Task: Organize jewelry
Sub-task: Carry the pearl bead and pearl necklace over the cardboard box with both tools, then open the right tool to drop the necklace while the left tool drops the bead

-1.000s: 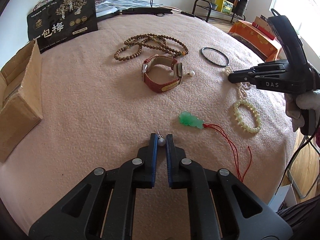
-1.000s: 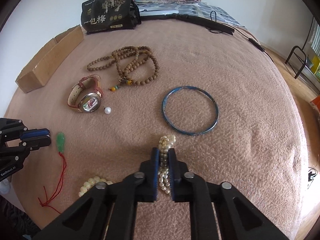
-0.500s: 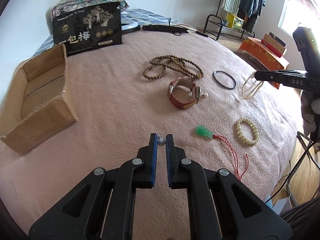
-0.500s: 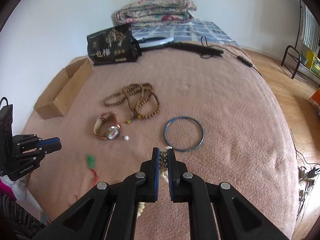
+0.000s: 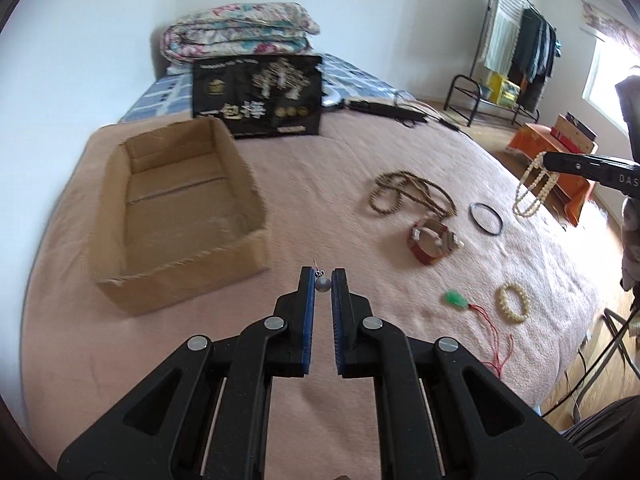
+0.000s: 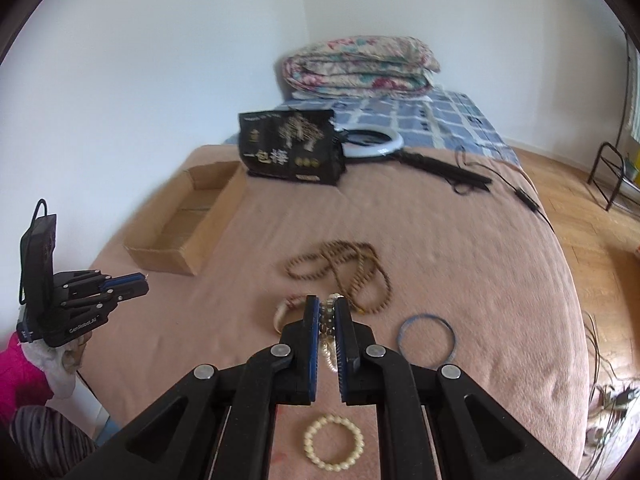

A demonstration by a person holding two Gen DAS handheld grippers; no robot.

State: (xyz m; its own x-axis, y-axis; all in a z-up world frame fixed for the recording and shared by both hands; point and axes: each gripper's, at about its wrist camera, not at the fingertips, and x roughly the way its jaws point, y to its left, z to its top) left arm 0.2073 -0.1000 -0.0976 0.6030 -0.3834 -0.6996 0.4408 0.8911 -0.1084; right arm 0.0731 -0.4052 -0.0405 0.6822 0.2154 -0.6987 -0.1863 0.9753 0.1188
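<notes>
Gently, with jaws clamped on pearl earring [image 5: 322,284] and pearl necklace [image 5: 534,190], carry over cardboard box [image 5: 176,216] before releasing low.

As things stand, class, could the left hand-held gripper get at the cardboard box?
Probably yes: the left hand-held gripper, shut on a grey bead earring, has bare blanket between it and the open-topped cardboard box.

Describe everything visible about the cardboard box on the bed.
The cardboard box is a shallow, open-topped tray of plain brown corrugated board, with frayed cut edges. Its inside looks bare, with a tape seam across the floor. It rests flat on the pink blanket, left of the jewelry. Its far end is beside the black printed bag; contact is unclear.
</notes>
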